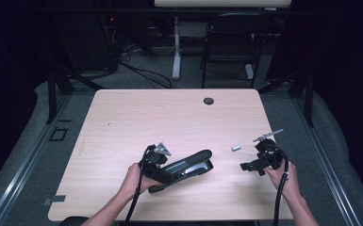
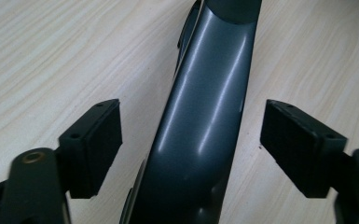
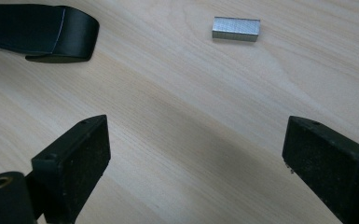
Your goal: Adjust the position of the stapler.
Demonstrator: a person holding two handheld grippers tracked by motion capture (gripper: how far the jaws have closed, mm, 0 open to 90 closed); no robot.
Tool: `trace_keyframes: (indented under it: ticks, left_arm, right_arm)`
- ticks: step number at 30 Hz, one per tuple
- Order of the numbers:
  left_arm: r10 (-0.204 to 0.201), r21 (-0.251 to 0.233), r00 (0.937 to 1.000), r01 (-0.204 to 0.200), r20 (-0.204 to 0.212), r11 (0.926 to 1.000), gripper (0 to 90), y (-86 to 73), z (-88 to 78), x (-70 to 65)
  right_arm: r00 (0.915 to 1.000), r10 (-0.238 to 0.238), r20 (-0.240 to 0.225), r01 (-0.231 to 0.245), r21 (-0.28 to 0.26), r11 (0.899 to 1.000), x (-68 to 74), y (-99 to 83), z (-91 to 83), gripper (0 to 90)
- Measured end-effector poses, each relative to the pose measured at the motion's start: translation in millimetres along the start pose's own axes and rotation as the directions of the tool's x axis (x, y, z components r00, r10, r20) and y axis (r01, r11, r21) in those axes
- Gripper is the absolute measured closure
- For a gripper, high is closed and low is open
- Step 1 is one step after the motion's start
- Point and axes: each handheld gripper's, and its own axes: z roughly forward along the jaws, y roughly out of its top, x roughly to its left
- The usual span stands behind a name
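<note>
On the pale wooden counter, the left claw sits over the rear end of a dark grey stapler, which lies on its base with its nose pointing away from the claw toward the right claw. In the left gripper view the stapler's glossy curved top runs straight up between the two black pads. Both pads stand a little off its sides, with bare wood visible in each gap, so the claw straddles the stapler without pinching it.

The right claw rests low over the counter, well apart from the left one, its jaws spread wide with nothing between them. Just ahead of it and a little to one side lies a small silver block of staples. The stapler's black nose lies farther off on the other side of that claw's line.
</note>
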Motion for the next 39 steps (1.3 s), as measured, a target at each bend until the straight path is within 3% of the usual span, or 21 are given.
trace_keyframes:
  ticks: [11, 16, 19, 21, 22, 23, 31, 35, 38, 39]
  left_arm:
    - [0.014, 0.022, 0.9995, -0.015, 0.027, 0.9996, 44.3, -2.9, 7.9, 1.7]
    - [0.089, 0.027, 0.9957, -0.090, 0.027, 0.9956, 47.4, -3.4, 8.2, 1.6]
    - [0.107, 0.026, 0.9937, -0.108, 0.033, 0.9938, 48.5, -3.7, 8.0, 2.5]
    - [0.148, 0.030, 0.9880, -0.149, 0.044, 0.9883, 49.2, -4.3, 7.4, 4.2]
    - [0.148, 0.030, 0.9880, -0.149, 0.044, 0.9883, 49.6, -4.3, 7.4, 4.2]
    - [0.189, 0.031, 0.9808, -0.190, 0.050, 0.9812, 50.2, -4.3, 7.3, 5.5]
    - [0.225, 0.021, 0.9709, -0.227, 0.081, 0.9736, 51.3, -3.9, 7.9, 9.6]
    - [0.253, 0.019, 0.9625, -0.256, 0.098, 0.9664, 51.3, -2.9, 8.3, 11.8]
    - [0.282, 0.016, 0.9519, -0.286, 0.119, 0.9580, 51.3, -3.0, 8.3, 13.1]
    - [0.282, 0.016, 0.9519, -0.286, 0.119, 0.9580, 51.4, -3.0, 8.3, 13.1]
  right_arm:
    - [1.0000, 0.004, 0.000, -0.004, 0.003, 1.000, 1.6, 0.2, 1.4, 7.6]
    - [1.0000, -0.001, 0.003, 0.001, 0.007, 1.000, 1.6, 0.2, 1.0, 7.7]
    - [1.0000, -0.002, 0.005, 0.002, 0.005, 1.000, 1.6, 0.3, 0.7, 7.9]
    - [1.0000, -0.005, 0.005, 0.005, 0.005, 1.000, 2.1, 0.1, 0.6, 8.0]
    - [1.0000, -0.005, 0.005, 0.005, 0.005, 1.000, 2.1, 0.1, 0.6, 8.0]
    - [1.0000, -0.002, 0.003, 0.002, -0.004, 1.000, 3.0, 0.4, -0.2, 8.2]
    - [1.0000, 0.003, -0.001, -0.003, -0.013, 1.000, 2.6, -0.1, -2.3, 8.3]
    - [0.9998, 0.015, -0.010, -0.015, -0.020, 1.000, 0.3, 0.1, -2.0, 8.3]
    - [0.9999, 0.012, -0.008, -0.012, -0.016, 1.000, 1.1, -0.3, -3.2, 8.3]
    - [0.9999, 0.007, -0.009, -0.007, -0.018, 1.000, 1.6, -0.4, -3.7, 8.3]
